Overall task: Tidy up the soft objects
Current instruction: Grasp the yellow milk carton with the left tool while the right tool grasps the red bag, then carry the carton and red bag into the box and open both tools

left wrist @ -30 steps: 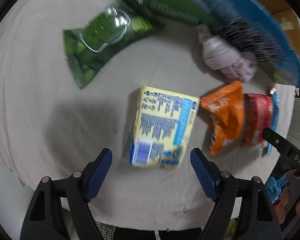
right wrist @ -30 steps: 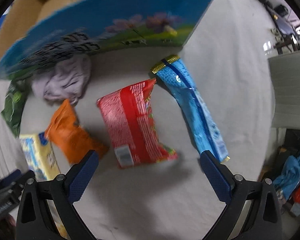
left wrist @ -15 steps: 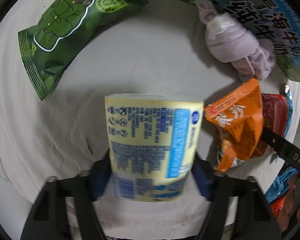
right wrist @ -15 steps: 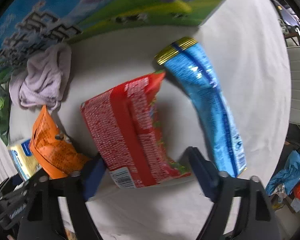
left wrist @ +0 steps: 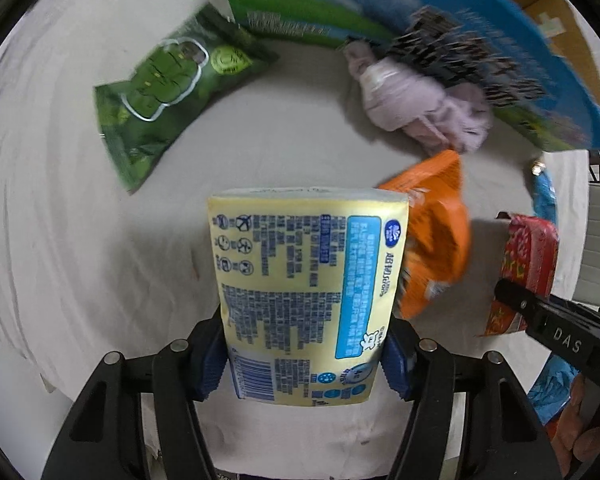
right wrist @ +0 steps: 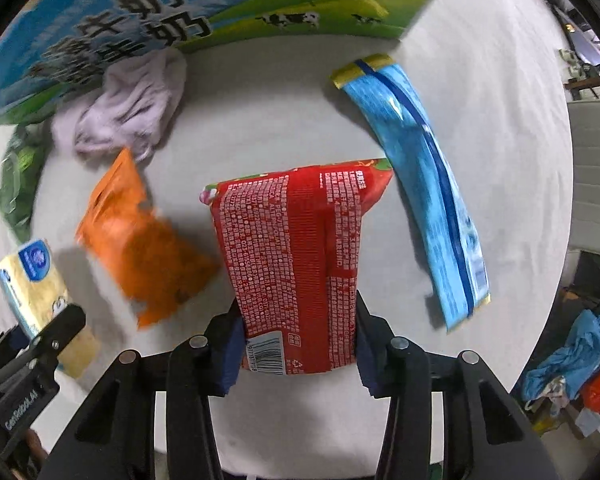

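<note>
The left claw (left wrist: 304,360) pinches the soft yellow plastic tissue pack (left wrist: 306,300) at its lower sides, raised off the cloth-covered counter (left wrist: 60,240); it likely dents easily. The right claw (right wrist: 298,354) is closed on the crinkly red snack bag (right wrist: 296,256), light and slippery. Only the right view fully shows the long blue foil pouch (right wrist: 420,184).

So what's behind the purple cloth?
The purple cloth lies bunched against a big blue-and-green milk box, which stands right behind it. The cloth covers the box's bottom edge there, so anything tucked between them can't be seen.
</note>
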The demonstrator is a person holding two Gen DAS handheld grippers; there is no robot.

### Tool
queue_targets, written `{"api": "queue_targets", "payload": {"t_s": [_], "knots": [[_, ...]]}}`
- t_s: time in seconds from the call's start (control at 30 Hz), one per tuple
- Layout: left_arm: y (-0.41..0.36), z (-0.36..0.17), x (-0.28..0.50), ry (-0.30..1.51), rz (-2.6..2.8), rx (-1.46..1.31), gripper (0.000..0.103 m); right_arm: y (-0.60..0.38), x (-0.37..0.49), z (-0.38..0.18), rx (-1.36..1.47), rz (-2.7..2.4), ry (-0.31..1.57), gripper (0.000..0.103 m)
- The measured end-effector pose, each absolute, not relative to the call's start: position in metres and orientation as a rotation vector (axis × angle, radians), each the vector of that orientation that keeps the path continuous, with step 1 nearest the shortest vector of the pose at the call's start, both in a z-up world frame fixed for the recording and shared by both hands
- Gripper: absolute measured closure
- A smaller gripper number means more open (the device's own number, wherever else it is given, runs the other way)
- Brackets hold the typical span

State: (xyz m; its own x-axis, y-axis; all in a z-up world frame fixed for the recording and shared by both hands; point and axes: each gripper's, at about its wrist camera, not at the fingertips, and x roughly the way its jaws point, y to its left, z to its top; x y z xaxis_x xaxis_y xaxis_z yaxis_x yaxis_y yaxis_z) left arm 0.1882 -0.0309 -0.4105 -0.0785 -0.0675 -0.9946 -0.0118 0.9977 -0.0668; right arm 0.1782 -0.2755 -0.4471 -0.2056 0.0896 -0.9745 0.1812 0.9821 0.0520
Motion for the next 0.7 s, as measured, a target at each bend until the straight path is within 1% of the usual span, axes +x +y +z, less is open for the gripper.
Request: {"api": "queue_targets", "payload": {"t_s": [0.1,0.3,0.43,0.47,0.6,0.7], "knots": [[-0.037,-0.388,0.174,1.611,-0.058,-0.066,0.042,-0.276,0.165,-0.425,0.233,-0.039,1.752,0.055],[-0.055,-0.319,0.165,1.516,-0.1,-0.085,0.042,-0.289,0.159,-0.353,0.308,0.056,1.638,0.055],[-0.072,-0.266,0.189,1.451,-0.158,-0.081,0.042,-0.299,0.18,-0.297,0.307,0.102,1.545,0.055],[-0.076,-0.254,0.195,1.432,-0.171,-0.074,0.042,-0.304,0.188,-0.274,0.307,0.105,1.527,0.055],[-0.088,-0.219,0.221,1.37,-0.211,-0.037,0.042,-0.313,0.219,-0.236,0.299,0.106,1.464,0.055],[-0.095,-0.204,0.249,1.35,-0.247,-0.009,0.042,-0.313,0.24,-0.22,0.302,0.099,1.44,0.055]]}}
